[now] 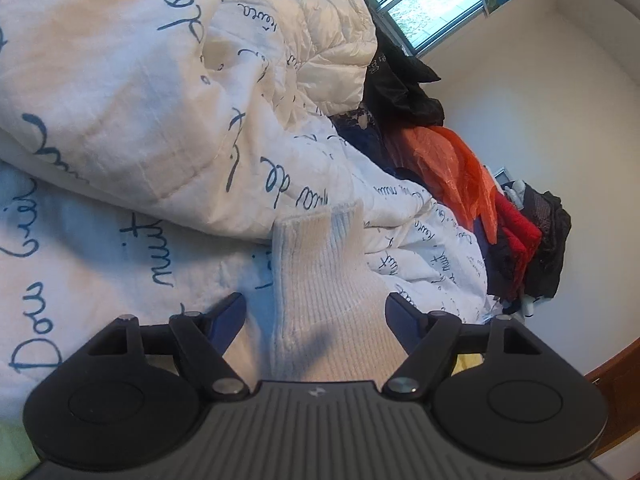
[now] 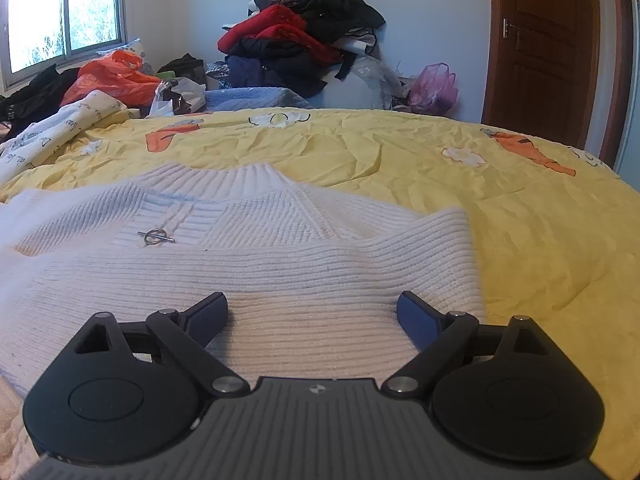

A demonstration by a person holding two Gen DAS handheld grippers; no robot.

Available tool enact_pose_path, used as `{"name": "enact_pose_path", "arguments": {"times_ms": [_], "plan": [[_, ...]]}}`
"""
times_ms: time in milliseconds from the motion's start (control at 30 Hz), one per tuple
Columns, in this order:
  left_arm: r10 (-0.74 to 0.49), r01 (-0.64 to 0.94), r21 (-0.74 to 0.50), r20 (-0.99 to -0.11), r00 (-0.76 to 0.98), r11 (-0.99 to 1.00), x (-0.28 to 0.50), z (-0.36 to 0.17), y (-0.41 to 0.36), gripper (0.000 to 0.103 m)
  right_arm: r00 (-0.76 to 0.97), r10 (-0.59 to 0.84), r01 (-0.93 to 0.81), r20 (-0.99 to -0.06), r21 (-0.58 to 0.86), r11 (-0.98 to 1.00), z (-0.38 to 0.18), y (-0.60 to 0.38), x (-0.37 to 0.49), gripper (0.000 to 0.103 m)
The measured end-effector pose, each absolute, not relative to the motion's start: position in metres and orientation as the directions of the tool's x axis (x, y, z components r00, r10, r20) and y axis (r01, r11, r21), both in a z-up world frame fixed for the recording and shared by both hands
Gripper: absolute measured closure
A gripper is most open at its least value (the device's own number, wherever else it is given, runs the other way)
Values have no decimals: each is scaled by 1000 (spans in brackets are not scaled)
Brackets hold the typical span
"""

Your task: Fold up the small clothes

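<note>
A white ribbed knit sweater (image 2: 256, 264) lies flat on the yellow bedspread (image 2: 400, 152), collar away from me, a small metal ring pin (image 2: 155, 237) on its chest. A sleeve is folded across the body. My right gripper (image 2: 313, 310) is open, low over the sweater's lower part, its fingers astride the knit. In the left wrist view a ribbed sleeve or cuff of the sweater (image 1: 320, 272) runs between the fingers of my left gripper (image 1: 316, 314), which is open just above it.
A white quilt with blue handwriting (image 1: 140, 100) is bunched beside the sweater. An orange plastic bag (image 2: 112, 80), black clothes and a tall pile of dark and red clothes (image 2: 296, 36) line the far wall. A brown door (image 2: 544, 48) is at right.
</note>
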State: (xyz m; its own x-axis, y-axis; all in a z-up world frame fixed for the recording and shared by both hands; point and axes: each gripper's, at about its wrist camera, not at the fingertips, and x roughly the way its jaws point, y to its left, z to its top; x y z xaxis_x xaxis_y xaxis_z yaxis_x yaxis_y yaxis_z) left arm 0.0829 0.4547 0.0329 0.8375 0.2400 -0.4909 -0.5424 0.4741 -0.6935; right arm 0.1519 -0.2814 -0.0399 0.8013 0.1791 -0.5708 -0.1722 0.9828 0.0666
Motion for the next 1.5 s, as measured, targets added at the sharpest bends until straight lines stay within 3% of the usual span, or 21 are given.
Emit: {"name": "enact_pose_path", "arguments": {"times_ms": [167, 267, 367, 600, 800, 900, 1033, 1233, 1333, 1500], "plan": [[274, -589, -593, -538, 797, 550, 100, 37, 454, 75, 797, 189, -180, -573, 73, 981, -41, -282, 153, 8], [307, -613, -528, -555, 773, 588, 103, 41, 448, 90, 796, 193, -182, -573, 77, 980, -41, -283, 154, 8], [350, -630, -460, -556, 754, 626, 102, 52, 437, 94, 796, 195, -183, -573, 79, 980, -41, -283, 154, 8], [374, -518, -307, -422, 826, 798, 103, 112, 349, 95, 796, 201, -185, -571, 87, 979, -40, -284, 154, 7], [185, -249, -182, -309, 933, 951, 107, 127, 196, 95, 797, 212, -187, -566, 102, 977, -40, -287, 154, 7], [45, -95, -133, -342, 939, 987, 107, 109, 117, 95, 797, 216, -187, -564, 110, 976, -40, -288, 154, 7], [-132, 85, -124, -448, 884, 989, 104, 69, 30, 95, 797, 222, -187, -561, 120, 975, -40, -289, 154, 7], [-151, 118, -94, -596, 789, 989, 105, 8, -10, 95, 797, 229, -188, -558, 130, 974, -40, -291, 154, 7], [-153, 174, -18, -568, 809, 985, 92, 11, -18, 93, 798, 235, -188, -555, 140, 972, -40, -293, 154, 7], [-192, 195, -45, -485, 853, 980, 48, 31, 7, 73, 798, 233, -189, -556, 137, 972, -39, -292, 153, 7]]}}
